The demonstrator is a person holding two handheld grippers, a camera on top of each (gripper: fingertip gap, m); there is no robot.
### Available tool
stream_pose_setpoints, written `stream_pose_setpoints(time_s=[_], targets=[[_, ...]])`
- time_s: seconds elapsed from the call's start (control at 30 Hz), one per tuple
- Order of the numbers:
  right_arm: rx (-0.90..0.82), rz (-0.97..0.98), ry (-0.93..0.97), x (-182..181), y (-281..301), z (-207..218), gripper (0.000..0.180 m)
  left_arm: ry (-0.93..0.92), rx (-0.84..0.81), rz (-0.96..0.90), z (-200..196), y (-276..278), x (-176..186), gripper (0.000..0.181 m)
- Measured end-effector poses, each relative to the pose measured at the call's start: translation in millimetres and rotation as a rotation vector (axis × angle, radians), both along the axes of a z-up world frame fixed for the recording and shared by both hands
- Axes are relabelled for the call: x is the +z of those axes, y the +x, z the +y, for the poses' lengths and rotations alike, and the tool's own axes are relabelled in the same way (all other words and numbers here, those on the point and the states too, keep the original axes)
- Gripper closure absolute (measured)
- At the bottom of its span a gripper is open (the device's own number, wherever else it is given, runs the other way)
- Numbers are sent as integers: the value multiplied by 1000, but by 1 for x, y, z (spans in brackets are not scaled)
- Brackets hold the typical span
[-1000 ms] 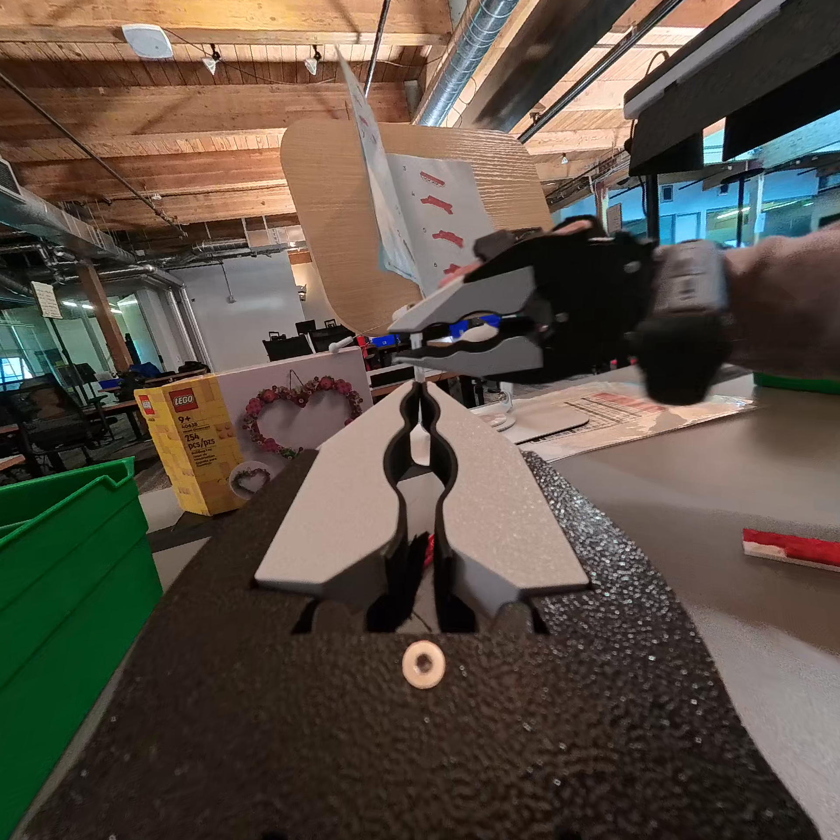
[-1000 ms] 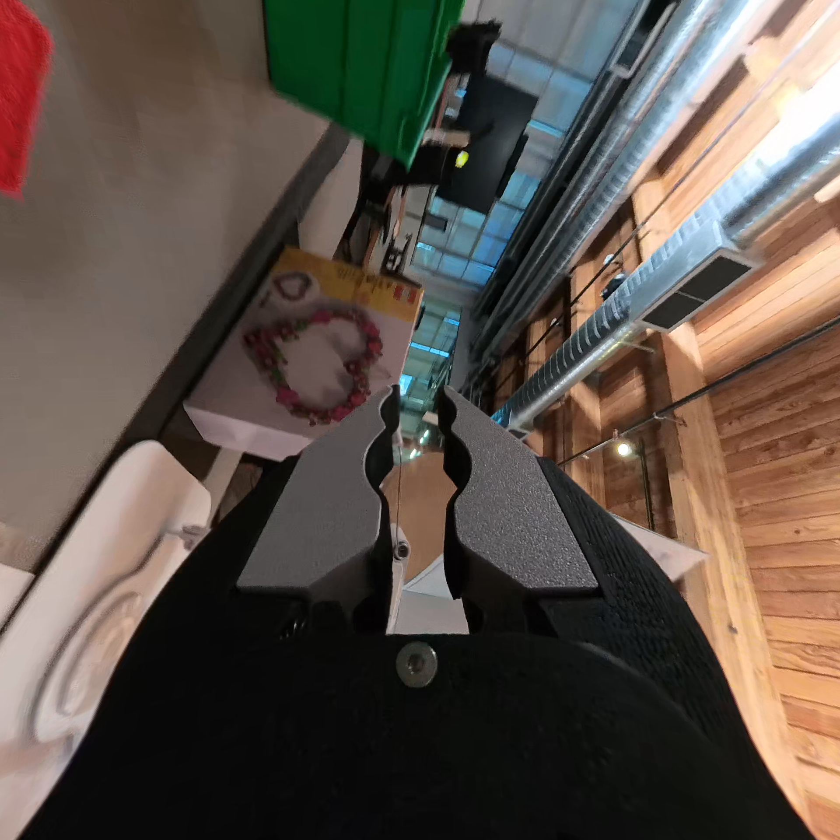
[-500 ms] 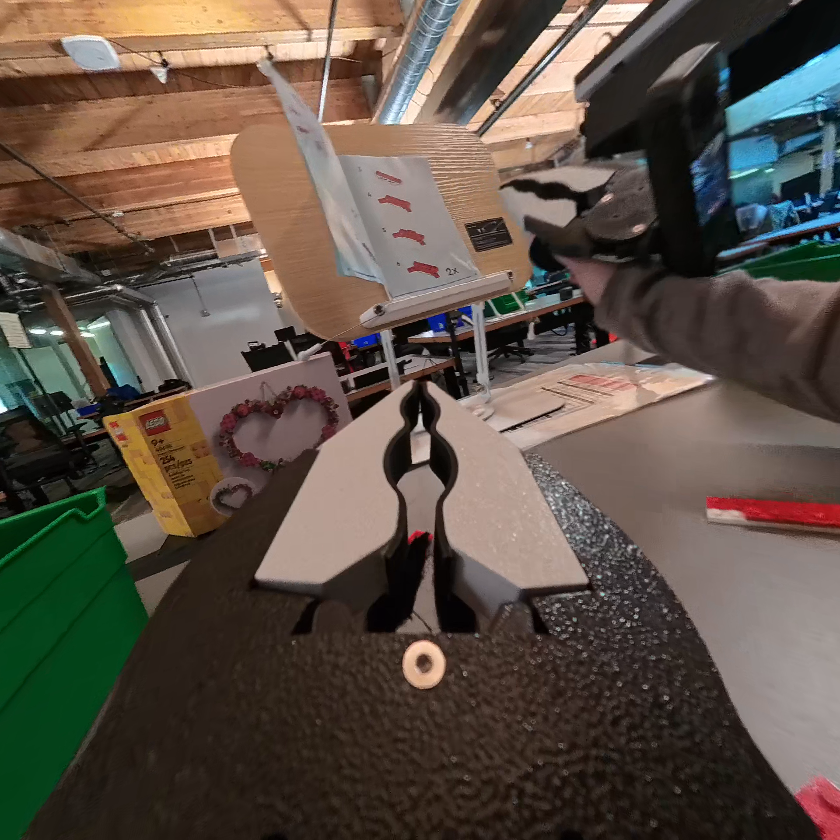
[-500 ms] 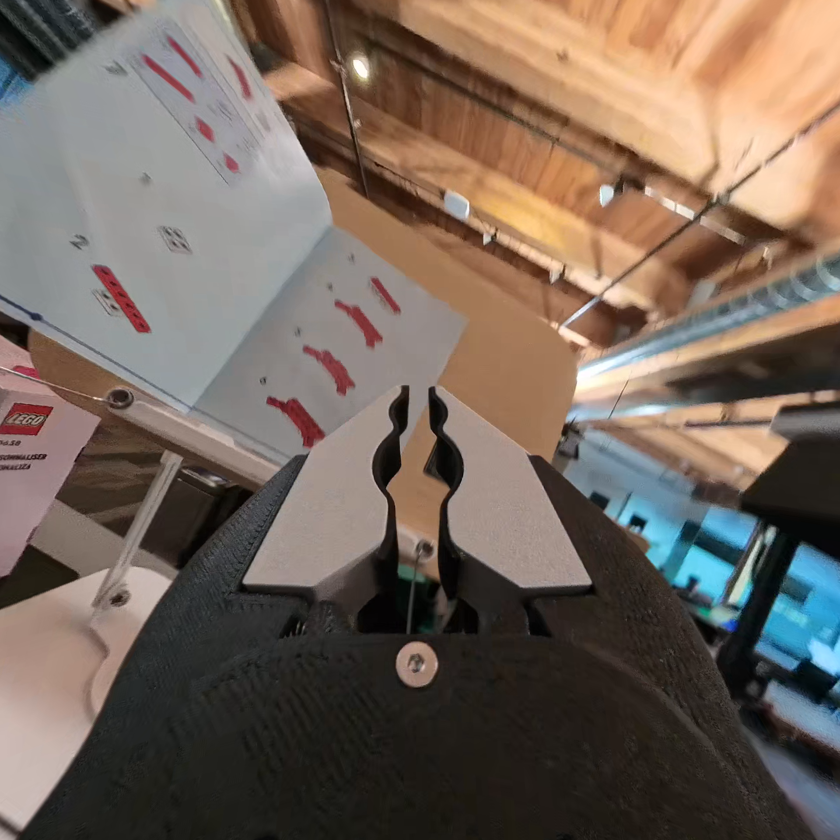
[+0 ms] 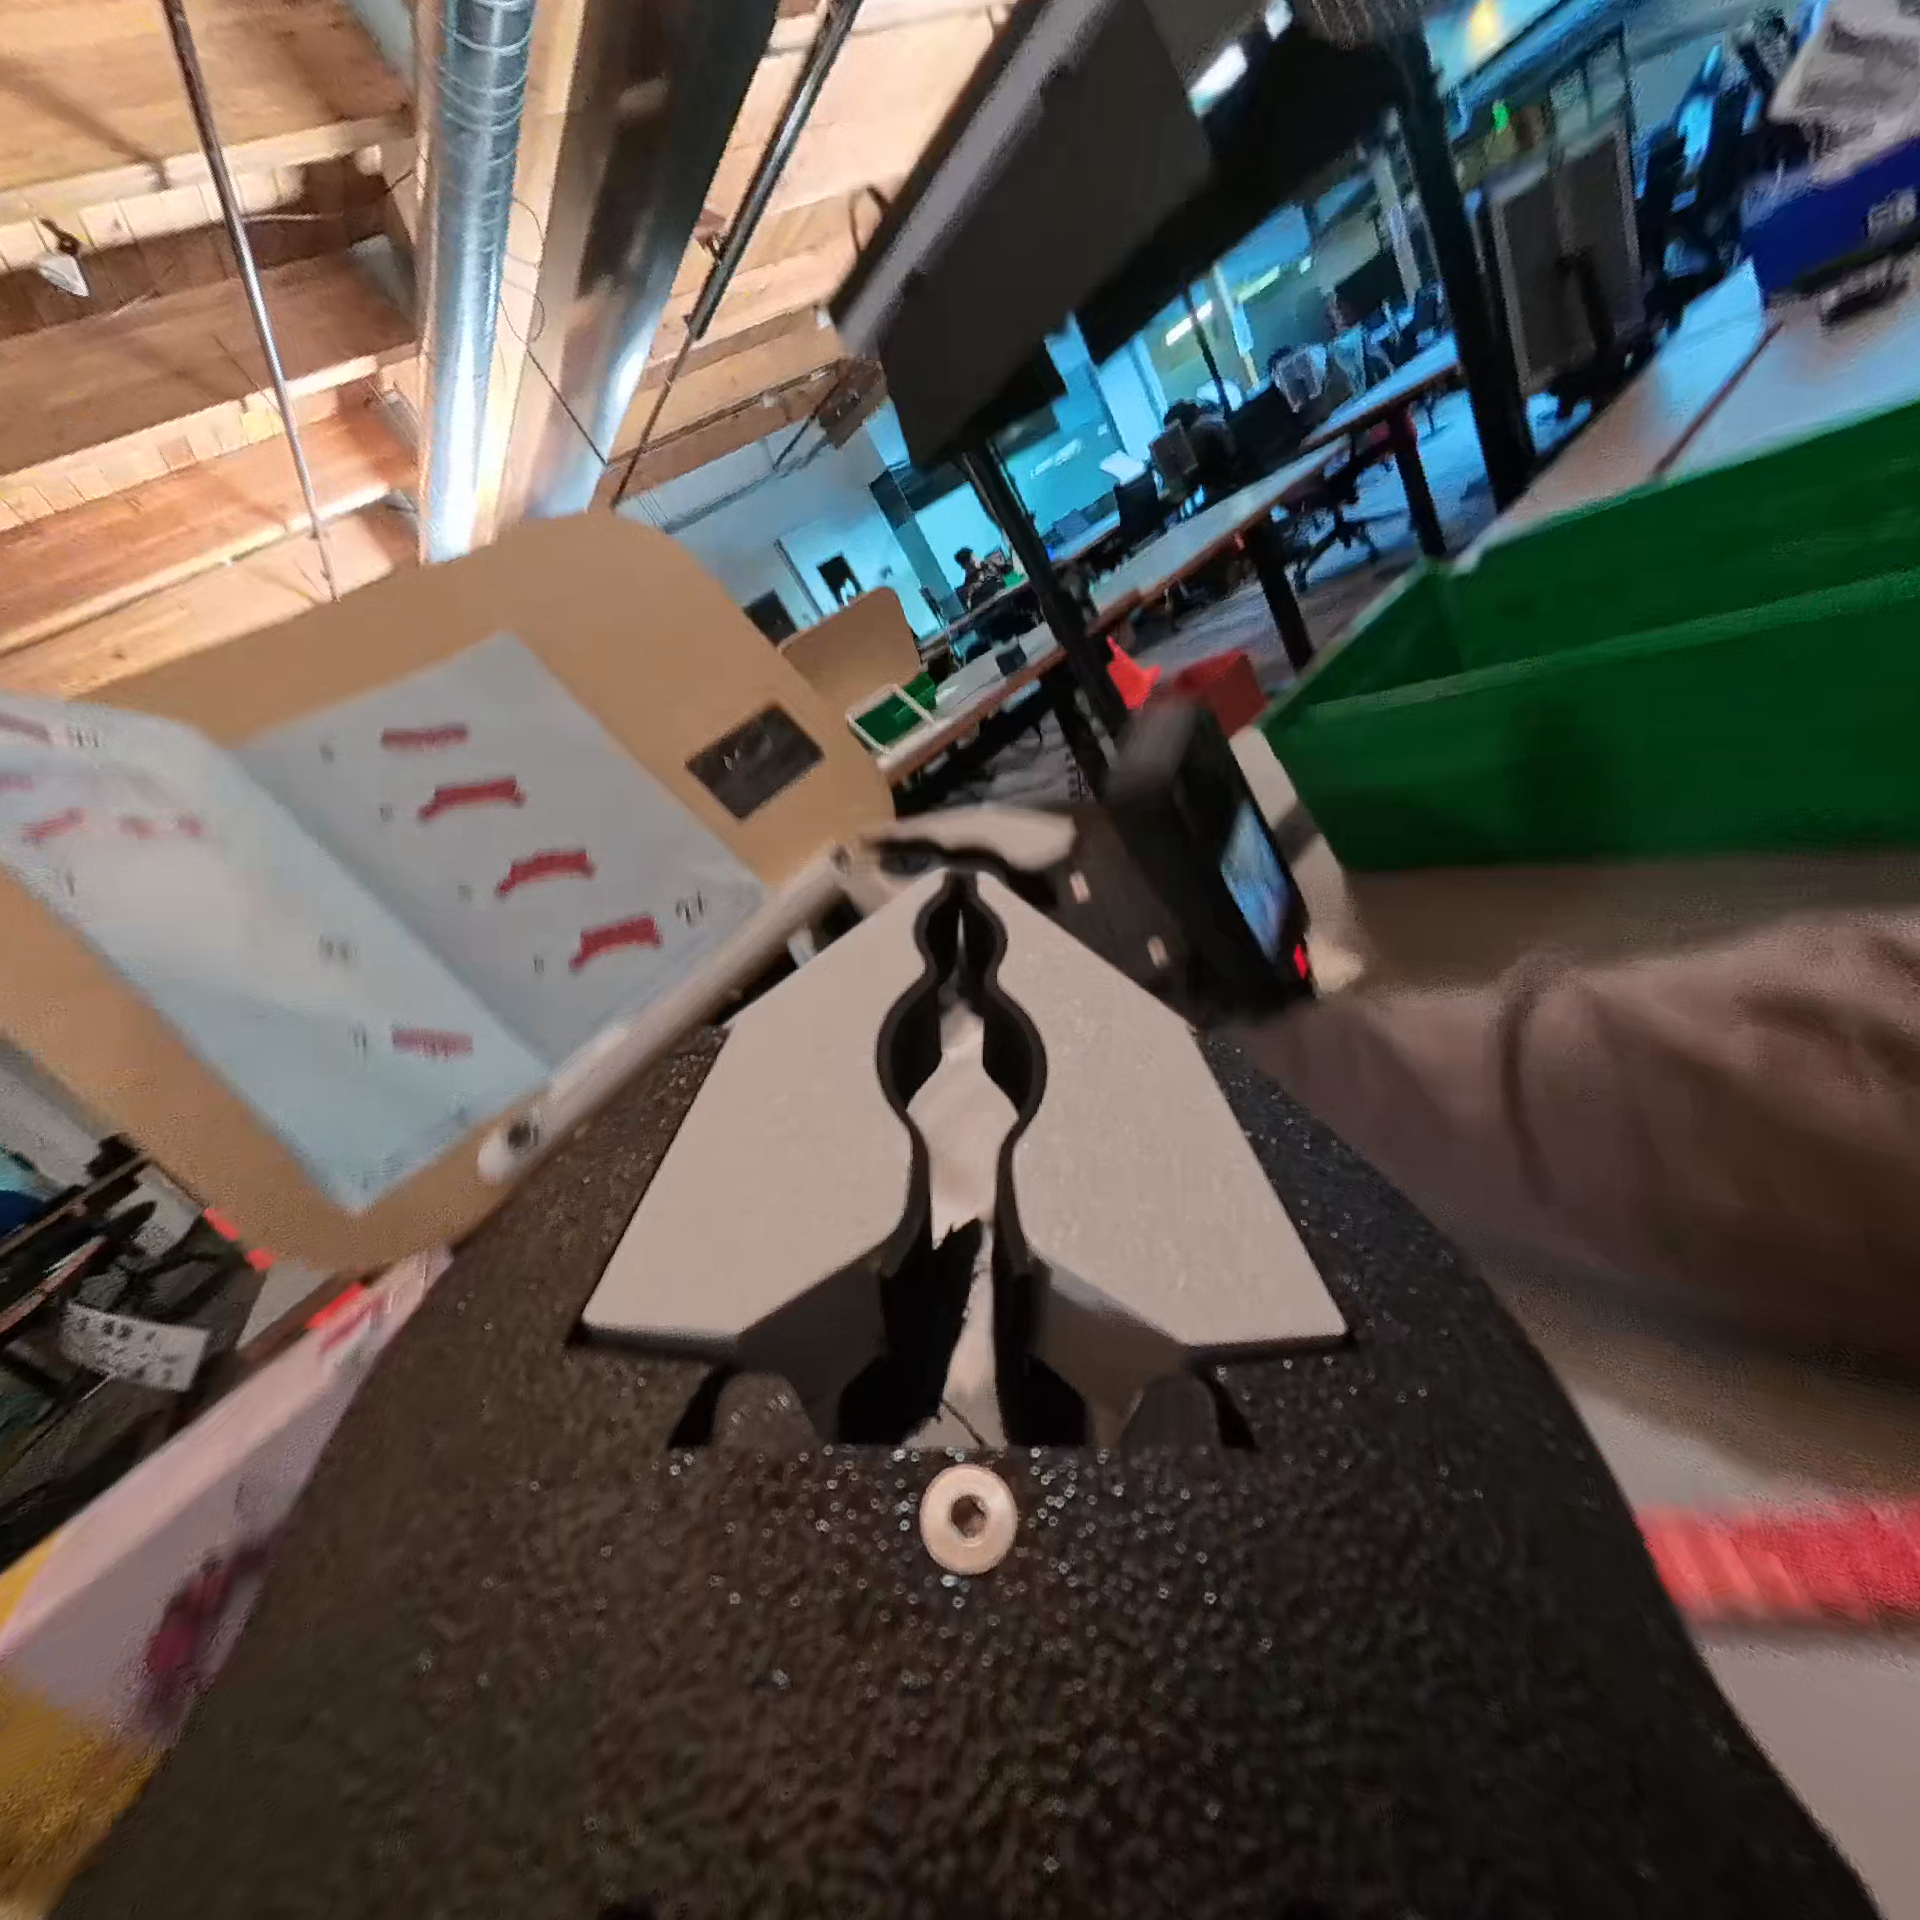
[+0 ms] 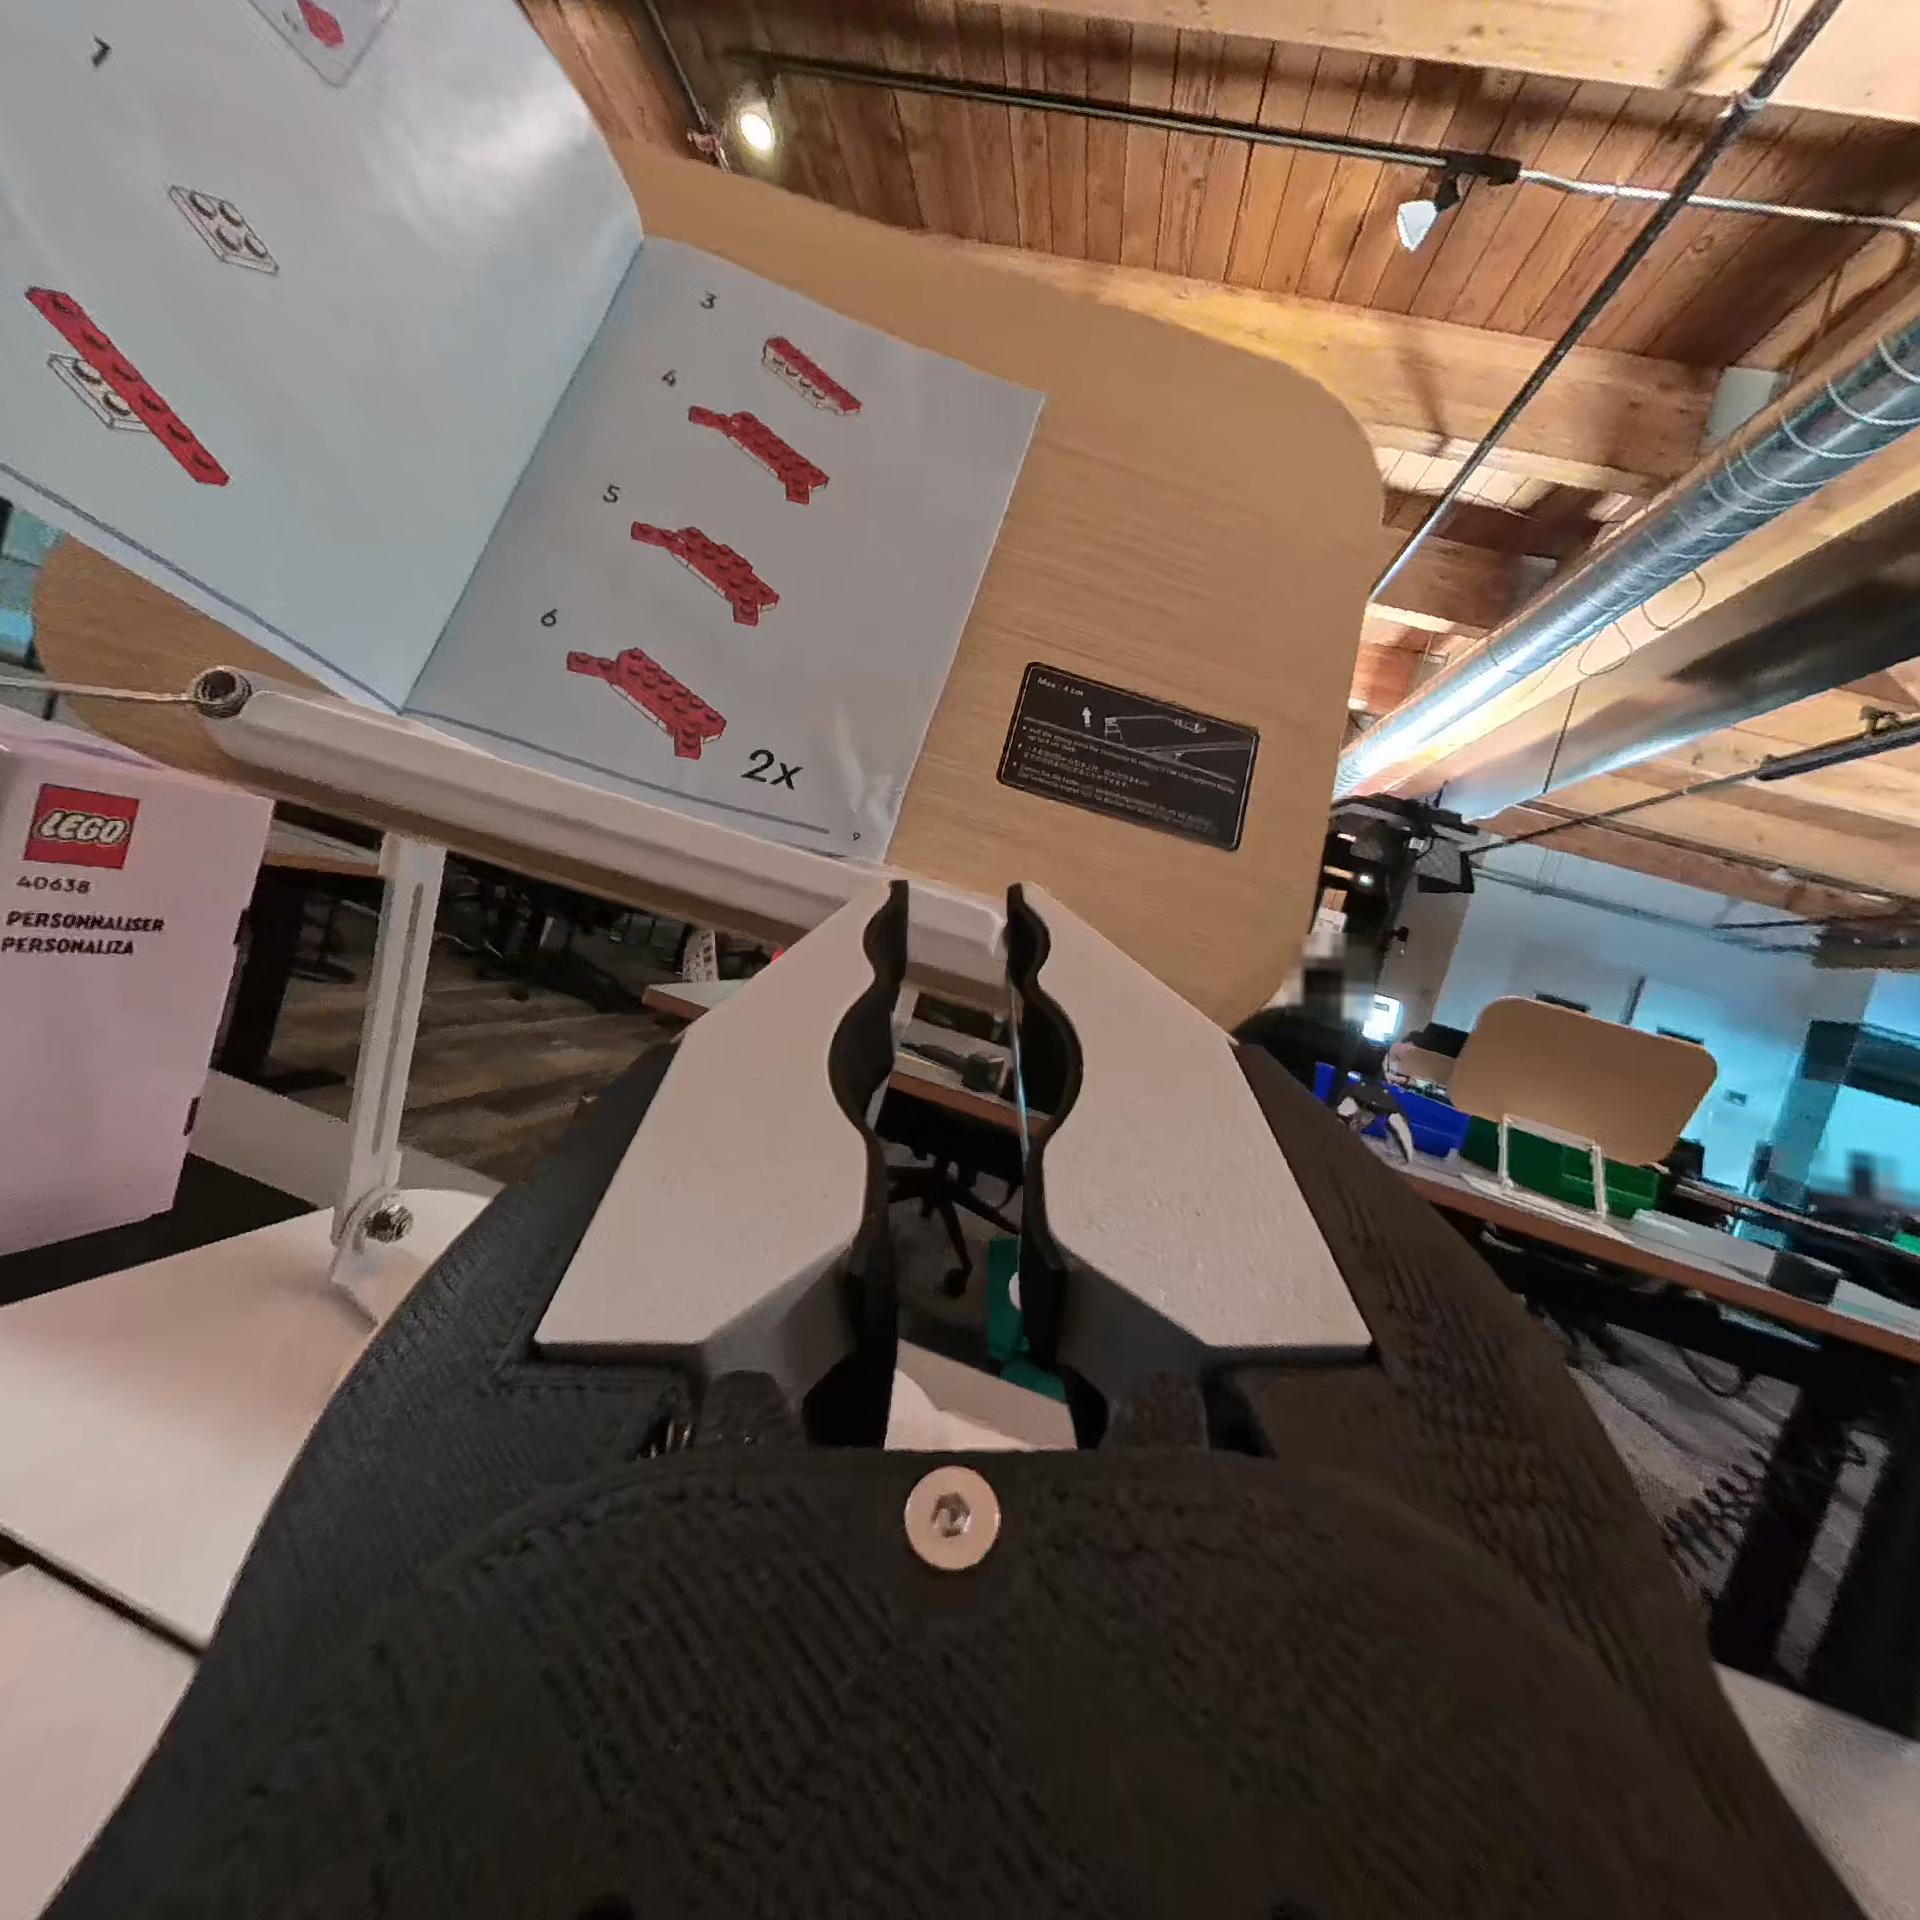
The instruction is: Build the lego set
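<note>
Sleeved arm [image 5: 1621,1122] before green bins [image 5: 1621,707]

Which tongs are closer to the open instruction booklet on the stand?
Right. The right tongs sit just below the booklet; the left tongs sit farther back, behind them.

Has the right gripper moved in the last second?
Yes. The right gripper swung up off the table and levelled, now facing the instruction booklet on its wooden stand.
</note>
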State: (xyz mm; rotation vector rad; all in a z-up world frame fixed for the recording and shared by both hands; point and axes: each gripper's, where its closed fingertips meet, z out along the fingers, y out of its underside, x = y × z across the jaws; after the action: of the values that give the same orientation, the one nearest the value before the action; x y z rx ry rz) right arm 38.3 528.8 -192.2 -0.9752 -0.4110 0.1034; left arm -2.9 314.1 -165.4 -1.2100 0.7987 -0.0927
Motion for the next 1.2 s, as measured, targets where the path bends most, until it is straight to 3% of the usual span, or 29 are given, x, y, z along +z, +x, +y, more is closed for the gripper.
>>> stream_pose_setpoints(time_s=[0.1,0.2,0.3,0.43,0.67,1.0,1.2], targets=[[12,-10,-22,-9,-5,4,156,39,-24,-55,41,18,49,181],[115,1,15,-1,-17,-6,146,69,73,-44,96,14,73,181],[362,87,-3,11,-36,-20,119,-3,183,-54,151,-4,67,181],[464,121,-135,11,-47,-9,101,-87,316,-13,196,-34,45,181],[492,143,-322,6,-51,7,96,-159,414,-39,219,-70,31,181],[527,129,-498,10,-62,8,102,-217,395,-74,220,-80,17,181],[480,123,-471,8,-56,11,126,-228,380,-51,221,-77,14,181]])
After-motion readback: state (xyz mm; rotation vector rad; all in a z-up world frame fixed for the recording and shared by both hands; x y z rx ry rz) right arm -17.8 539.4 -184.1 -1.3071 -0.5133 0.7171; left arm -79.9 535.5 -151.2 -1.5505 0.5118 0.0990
